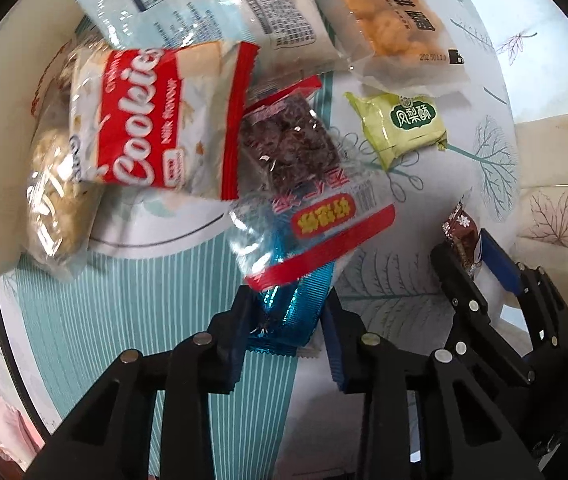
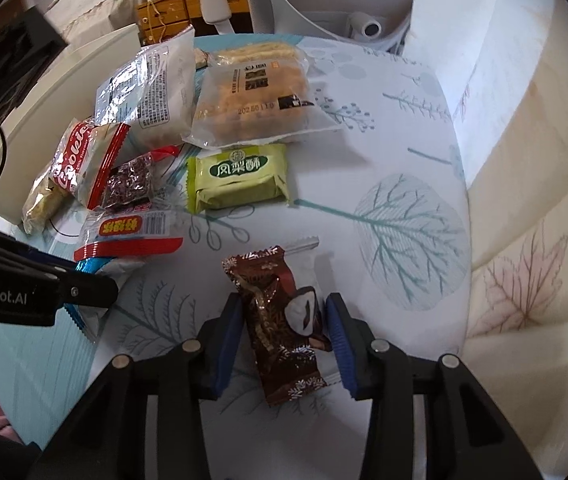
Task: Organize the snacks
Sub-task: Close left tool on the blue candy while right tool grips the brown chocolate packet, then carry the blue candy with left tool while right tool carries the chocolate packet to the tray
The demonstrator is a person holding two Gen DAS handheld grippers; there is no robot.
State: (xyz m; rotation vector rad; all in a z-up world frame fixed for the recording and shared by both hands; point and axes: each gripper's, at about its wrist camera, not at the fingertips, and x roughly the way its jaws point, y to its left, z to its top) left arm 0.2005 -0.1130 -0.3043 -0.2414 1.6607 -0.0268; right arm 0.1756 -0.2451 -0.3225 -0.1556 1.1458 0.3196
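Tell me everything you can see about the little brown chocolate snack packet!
The brown chocolate packet is a small shiny crinkly wrapper with white snowflake prints and a picture of a white-filled chocolate. Its ends are crimped. It stands between the blue pads of the right gripper, which is shut on its sides, above the leaf-patterned cloth. A white wrapper edge peeks out behind it. The left wrist view shows the packet's top poking out of the jaws.

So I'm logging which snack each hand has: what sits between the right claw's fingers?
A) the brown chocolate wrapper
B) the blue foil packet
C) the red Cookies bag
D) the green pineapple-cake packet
A: the right claw has its blue pads against both sides of the brown chocolate wrapper.
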